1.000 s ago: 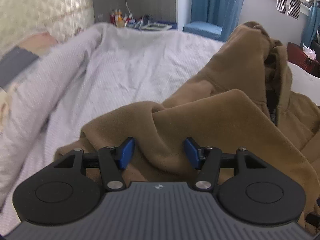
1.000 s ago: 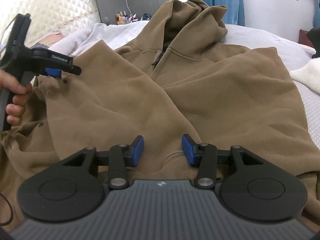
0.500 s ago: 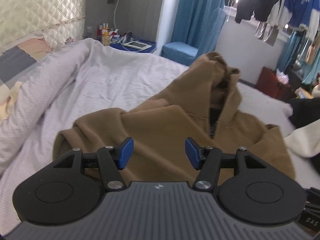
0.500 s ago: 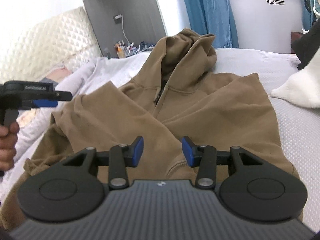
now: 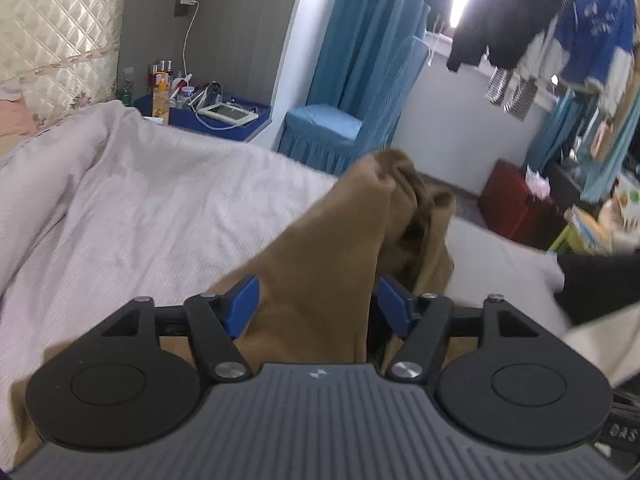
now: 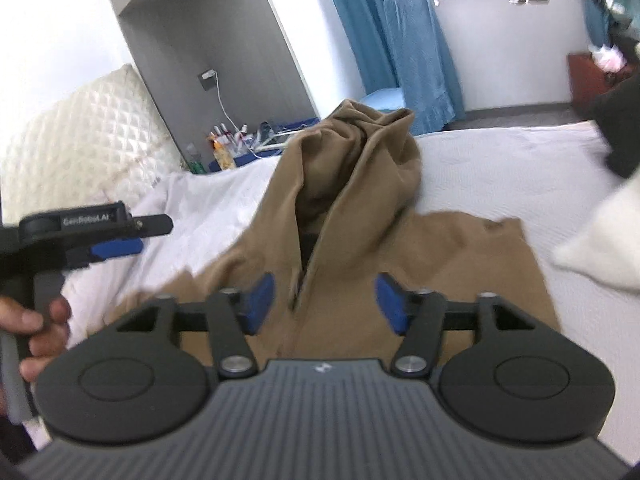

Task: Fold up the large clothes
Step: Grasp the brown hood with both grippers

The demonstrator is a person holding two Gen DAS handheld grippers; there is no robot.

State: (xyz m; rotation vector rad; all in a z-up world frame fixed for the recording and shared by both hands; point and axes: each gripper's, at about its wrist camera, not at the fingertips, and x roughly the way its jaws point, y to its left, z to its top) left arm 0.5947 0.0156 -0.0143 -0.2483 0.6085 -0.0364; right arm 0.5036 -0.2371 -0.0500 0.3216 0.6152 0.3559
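A brown zip-up hoodie (image 6: pixel 360 216) lies spread on the bed, hood bunched at the far end; it also shows in the left wrist view (image 5: pixel 332 264). My left gripper (image 5: pixel 318 304) is open and empty above the hoodie's left side; it also shows at the left of the right wrist view (image 6: pixel 120 240), held in a hand. My right gripper (image 6: pixel 326 302) is open and empty above the hoodie's chest and zipper.
The white bedsheet (image 5: pixel 160 216) covers the bed, with a quilted headboard (image 6: pixel 80 140) at left. A cluttered blue bedside table (image 5: pixel 216 114) and blue chair (image 5: pixel 324 128) stand beyond. White and black clothes (image 6: pixel 600 240) lie at right. A red box (image 5: pixel 516 204) stands on the floor.
Both grippers have lifted up and back from the hoodie, tilting up so more of the room shows. Both stay open and empty. The hoodie lies as before.
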